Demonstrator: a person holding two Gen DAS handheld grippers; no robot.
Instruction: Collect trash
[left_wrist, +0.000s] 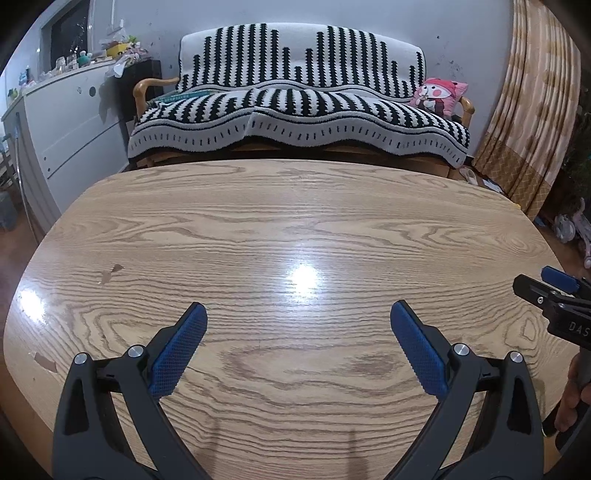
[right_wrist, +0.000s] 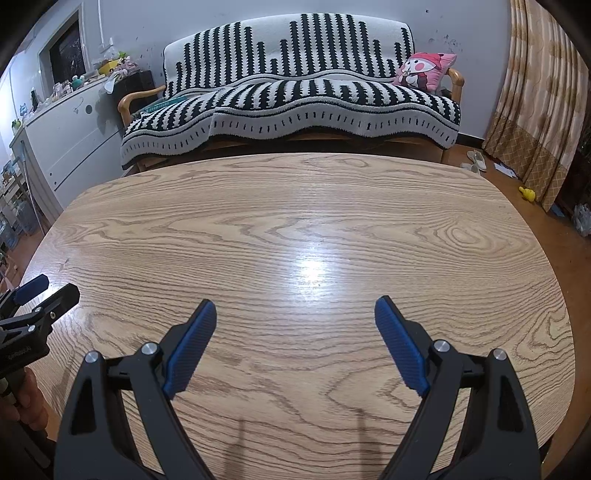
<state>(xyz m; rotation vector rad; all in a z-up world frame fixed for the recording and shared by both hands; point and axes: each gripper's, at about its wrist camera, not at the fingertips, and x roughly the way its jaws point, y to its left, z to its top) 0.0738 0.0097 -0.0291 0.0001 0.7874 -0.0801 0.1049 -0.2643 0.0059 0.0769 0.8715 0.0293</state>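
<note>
Two grippers are held side by side above a wooden table (left_wrist: 295, 229), both tilted downward toward its surface. The left gripper (left_wrist: 298, 314) is seen with its jaws spread wide, the blue ribbed pads (left_wrist: 177, 354) well apart, and nothing is held between them; only bare wood grain is visible in the gap. The right gripper (right_wrist: 295, 312) is likewise spread wide, with nothing caught between its blue pads (right_wrist: 190, 347). Neither tool is seen touching the tabletop, though thin shadows of the fingers are cast on the wood below each one. In the left wrist view the right gripper is glimpsed at the right edge, with part of a hand (left_wrist: 572, 398) wrapped around its handle.

No trash can be made out on the table in either view; only a bright glare and a few small chipped marks (left_wrist: 110, 273) near the left edge are shown on the wood.

Beyond the far edge of the table, a wooden-armed sofa (right_wrist: 291, 92) is draped in a black-and-white patterned cover, and a pink cartoon cushion (right_wrist: 424, 72) is propped at its right end. A white cabinet (left_wrist: 70, 122) cluttered on top stands to the left, and tan curtains (right_wrist: 535, 92) hang to the right. Pale slippers (right_wrist: 476, 160) and a small yellow object (right_wrist: 527, 194) are lying on the floor near the curtains.
</note>
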